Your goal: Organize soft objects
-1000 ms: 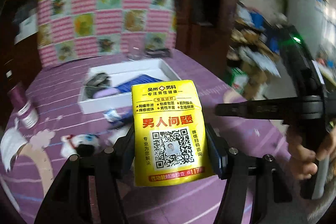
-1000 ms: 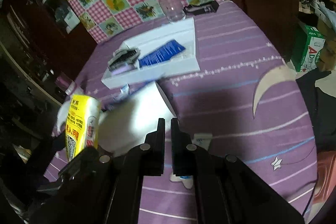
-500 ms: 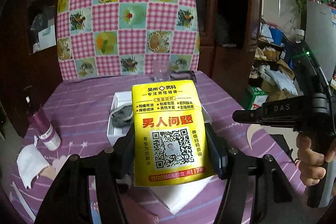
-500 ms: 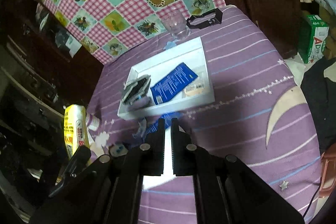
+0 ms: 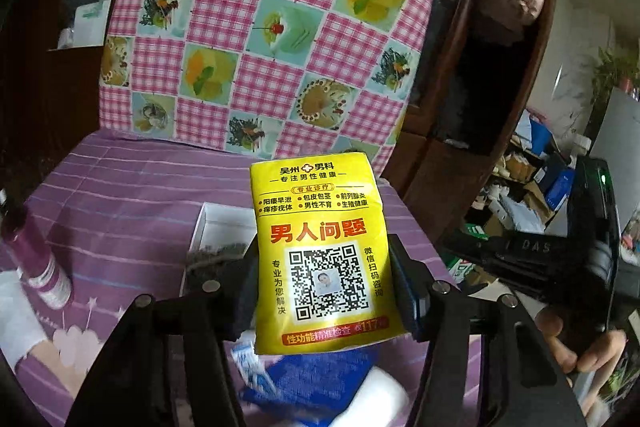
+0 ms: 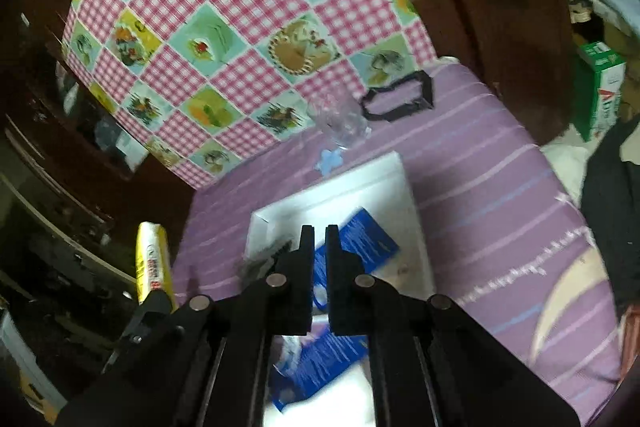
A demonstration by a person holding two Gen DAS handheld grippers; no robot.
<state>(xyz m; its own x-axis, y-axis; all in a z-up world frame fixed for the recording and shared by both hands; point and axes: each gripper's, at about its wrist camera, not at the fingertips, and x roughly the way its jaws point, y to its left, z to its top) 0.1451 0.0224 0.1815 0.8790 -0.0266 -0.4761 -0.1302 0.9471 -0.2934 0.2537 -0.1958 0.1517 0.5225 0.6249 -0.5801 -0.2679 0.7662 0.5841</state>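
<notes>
A yellow tissue pack [image 5: 320, 259] with a QR code stands upright between the pads of my left gripper [image 5: 324, 291]. The jaws are closing on it and the pads press its sides. From the right wrist view the same pack [image 6: 154, 263] shows edge-on at the left, held above the purple tablecloth. My right gripper [image 6: 315, 239] is shut with nothing in it, over the white tray [image 6: 416, 211]. The tray holds a blue packet [image 6: 360, 243] and a dark grey item beside it. A second blue packet [image 5: 312, 379] lies on the cloth below my left gripper.
A clear glass [image 6: 340, 123] and a black strap [image 6: 400, 99] sit behind the tray. A purple bottle [image 5: 40, 267] and white cloth [image 5: 16, 311] lie at the left. A pink checked chair back [image 5: 260, 27] rises behind. A hand [image 5: 576, 347] grips the right tool.
Both grippers have risen and moved over the table, so the tray sits lower and closer in each view. The yellow pack stays in the left gripper. The right jaws stay shut.
</notes>
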